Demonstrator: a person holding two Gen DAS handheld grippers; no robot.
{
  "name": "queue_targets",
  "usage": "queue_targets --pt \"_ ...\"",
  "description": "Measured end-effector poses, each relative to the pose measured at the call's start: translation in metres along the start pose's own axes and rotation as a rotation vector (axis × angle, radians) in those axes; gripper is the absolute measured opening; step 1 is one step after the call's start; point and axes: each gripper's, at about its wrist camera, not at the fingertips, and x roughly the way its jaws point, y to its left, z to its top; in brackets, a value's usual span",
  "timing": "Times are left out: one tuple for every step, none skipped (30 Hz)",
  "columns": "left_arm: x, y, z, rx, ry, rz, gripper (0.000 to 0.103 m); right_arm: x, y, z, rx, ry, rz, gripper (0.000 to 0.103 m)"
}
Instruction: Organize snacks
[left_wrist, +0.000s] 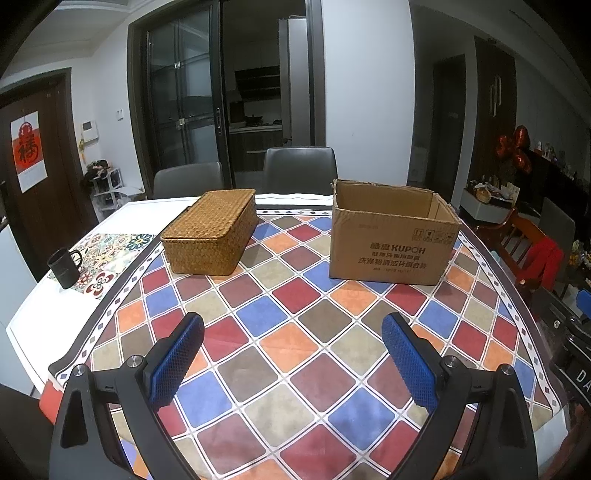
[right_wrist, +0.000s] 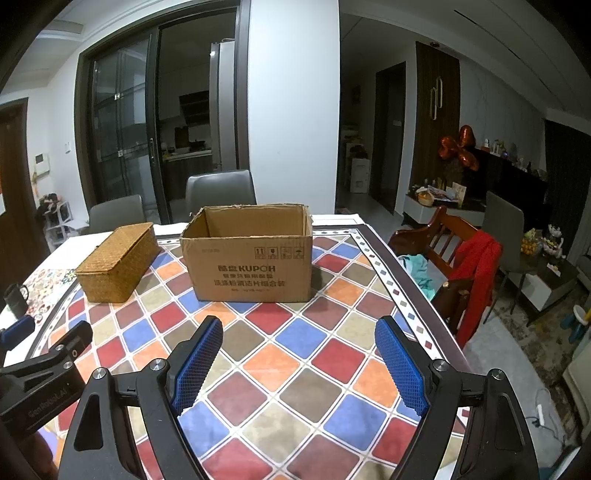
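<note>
Both grippers, left gripper (left_wrist: 291, 354) and right gripper (right_wrist: 299, 358), gape empty; wicker basket (left_wrist: 210, 232) at 11 o'clock looks light, stiff — pinch lid edge.

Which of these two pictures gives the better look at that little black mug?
The left wrist view: the black mug shows whole, handle included, on the patterned mat. In the right wrist view the mug is small, dark, at the left edge.

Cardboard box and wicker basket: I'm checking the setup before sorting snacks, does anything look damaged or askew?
The cardboard box has a ragged, torn top rim with no flaps visible, most obvious along its back edge. The lidded wicker basket sits closed and intact on the table, angled relative to the box. Nothing is spilled.
</note>
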Motion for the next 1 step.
queue_targets --pt "0.0003 0.0007 -0.0004 0.002 0.002 -0.005 0.099 0.0002 0.0 0.0 -0.002 0.001 0.0 0.085"
